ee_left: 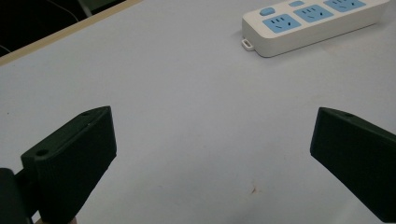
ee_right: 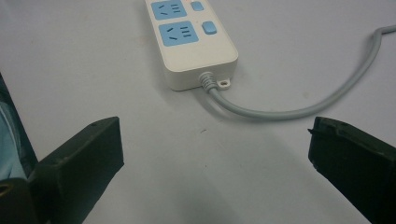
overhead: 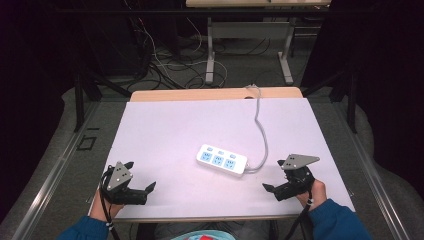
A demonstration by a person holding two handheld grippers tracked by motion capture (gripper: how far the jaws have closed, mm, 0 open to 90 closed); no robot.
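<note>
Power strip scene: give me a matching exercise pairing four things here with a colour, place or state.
Things:
1. power strip
2. cable
3. left tongs
4. right tongs

Descriptions:
A. grey, runs to the table's far edge
B. open, nearest the strip's corded end
C. white with blue sockets
D. open, nearest the strip's free end

Pairs: 1-C, 2-A, 3-D, 4-B

even overhead light on table [overhead: 165, 130], dark surroundings; soft shadows; close fingers [ee_left: 74, 158] slightly blurred.
</note>
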